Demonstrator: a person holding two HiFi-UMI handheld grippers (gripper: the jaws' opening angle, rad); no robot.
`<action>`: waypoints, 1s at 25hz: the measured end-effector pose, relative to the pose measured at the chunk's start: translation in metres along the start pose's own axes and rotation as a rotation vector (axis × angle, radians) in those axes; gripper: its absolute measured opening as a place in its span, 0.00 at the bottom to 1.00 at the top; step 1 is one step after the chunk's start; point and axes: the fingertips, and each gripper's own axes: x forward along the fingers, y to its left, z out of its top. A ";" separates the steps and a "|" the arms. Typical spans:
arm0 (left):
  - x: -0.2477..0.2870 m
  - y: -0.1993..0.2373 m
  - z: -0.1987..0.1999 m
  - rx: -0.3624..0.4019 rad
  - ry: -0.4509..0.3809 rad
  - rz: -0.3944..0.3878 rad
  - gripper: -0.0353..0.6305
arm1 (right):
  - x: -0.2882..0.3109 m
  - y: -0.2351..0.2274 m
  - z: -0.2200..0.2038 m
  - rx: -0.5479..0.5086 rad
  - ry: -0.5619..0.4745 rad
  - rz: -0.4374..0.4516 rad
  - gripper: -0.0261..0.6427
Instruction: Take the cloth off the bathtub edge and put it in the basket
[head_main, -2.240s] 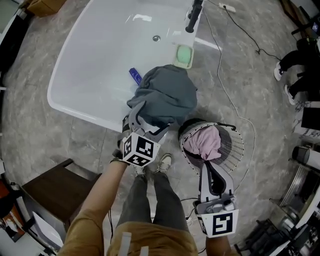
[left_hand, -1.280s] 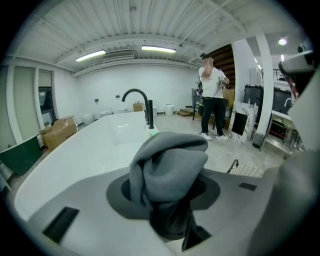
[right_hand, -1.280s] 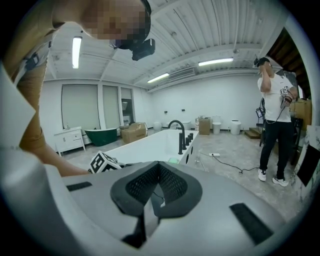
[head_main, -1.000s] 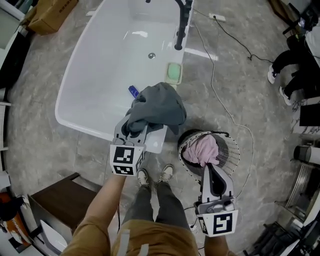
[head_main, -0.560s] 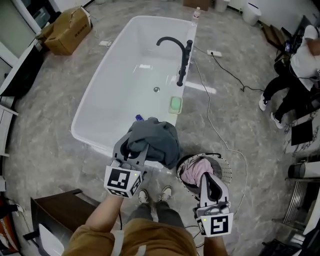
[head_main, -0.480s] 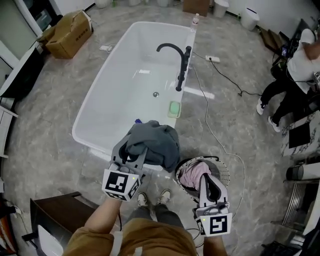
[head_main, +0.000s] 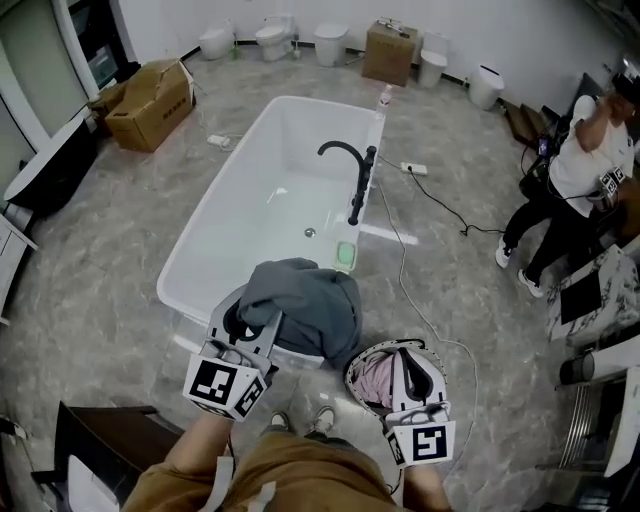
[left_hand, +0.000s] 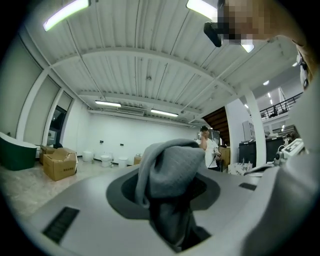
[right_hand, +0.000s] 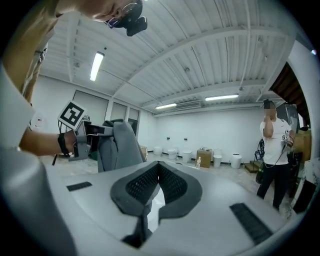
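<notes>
A person stands at the near end of a white bathtub (head_main: 190, 250) with a gripper in each hand. The left gripper (head_main: 255, 318) has its jaws clamped on a grey cloth (head_main: 300, 305), and the left gripper view shows a fold of the fabric bunched up between the two pads. From the head view, the cloth hangs in a loose bundle over the bathtub's near rim, close to its near right corner. The wire basket (head_main: 441, 352) stands on the floor just beside that corner and already holds a pink garment (head_main: 372, 378). The right gripper (head_main: 408, 364) hovers over the basket with its jaws closed tip to tip on nothing. A black faucet (head_main: 350, 175) rises from the bathtub's right edge, and a green soap dish (head_main: 346, 255) sits on the same edge nearer the cloth. A second person (head_main: 575, 175) in a white shirt is well off to the bathtub's right.
</notes>
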 end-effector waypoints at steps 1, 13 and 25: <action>-0.008 0.001 0.011 0.001 -0.016 0.003 0.29 | -0.001 0.002 0.006 -0.007 -0.013 0.000 0.05; -0.098 0.009 0.082 0.008 -0.113 0.077 0.29 | -0.015 0.019 0.044 -0.040 -0.094 -0.007 0.05; -0.130 0.025 0.083 0.000 -0.130 0.096 0.29 | -0.018 0.054 0.046 -0.056 -0.081 0.022 0.05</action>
